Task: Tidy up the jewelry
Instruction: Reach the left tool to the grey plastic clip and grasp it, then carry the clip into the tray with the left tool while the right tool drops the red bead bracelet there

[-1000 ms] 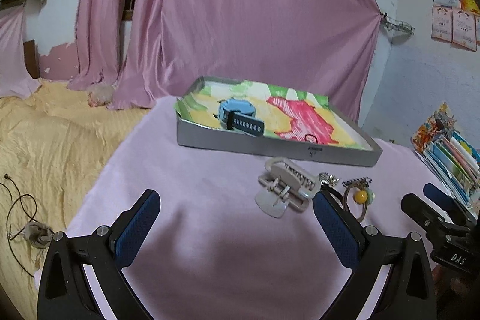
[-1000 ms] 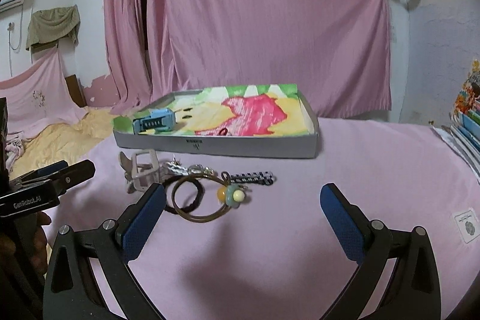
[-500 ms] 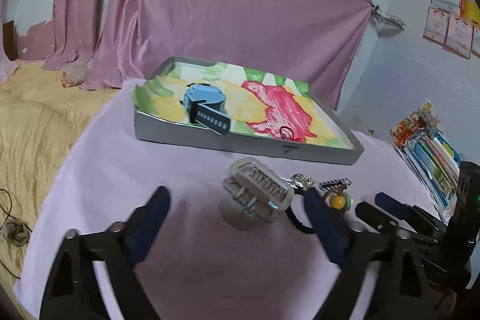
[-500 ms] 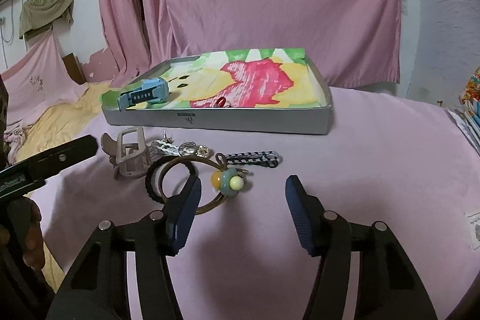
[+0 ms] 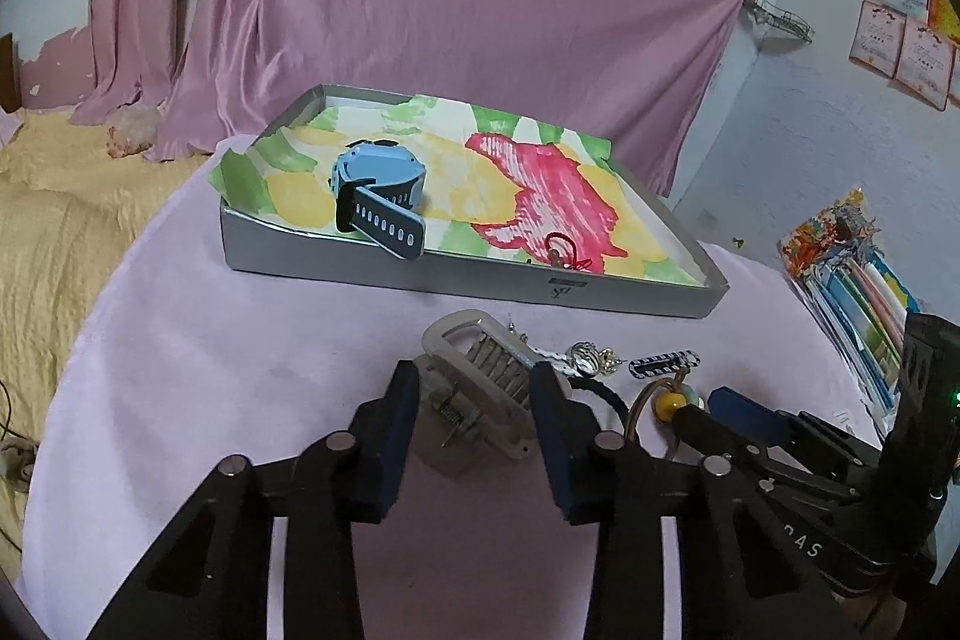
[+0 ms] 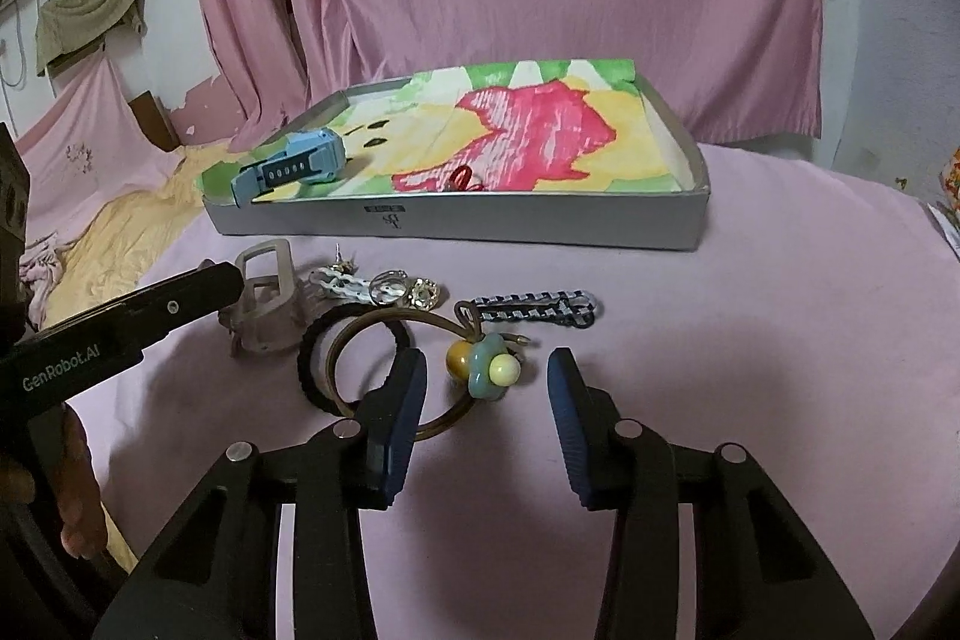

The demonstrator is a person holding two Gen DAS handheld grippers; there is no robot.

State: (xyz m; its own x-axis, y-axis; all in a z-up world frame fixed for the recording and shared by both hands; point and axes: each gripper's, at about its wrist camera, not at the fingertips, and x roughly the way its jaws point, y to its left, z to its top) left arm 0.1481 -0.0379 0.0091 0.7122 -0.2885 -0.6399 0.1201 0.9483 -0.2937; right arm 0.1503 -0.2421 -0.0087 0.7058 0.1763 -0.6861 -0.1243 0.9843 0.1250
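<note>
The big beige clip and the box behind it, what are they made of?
The beige hair clip looks like matte plastic: smooth moulded teeth, dull even colour, with a small metal spring showing at its hinge. The box looks like grey cardboard: thin, flat walls with a printed label on the front. Its colourful lining looks like painted paper, though I can't be certain.

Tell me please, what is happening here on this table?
A person with a two-finger tool in each hand is sorting jewelry into a grey tray, which already holds a blue watch. The left tool straddles a beige hair claw, not yet clamped. The right tool is open around the flower charm on a brown hair tie. The other pieces lie on the pink cloth.
</note>
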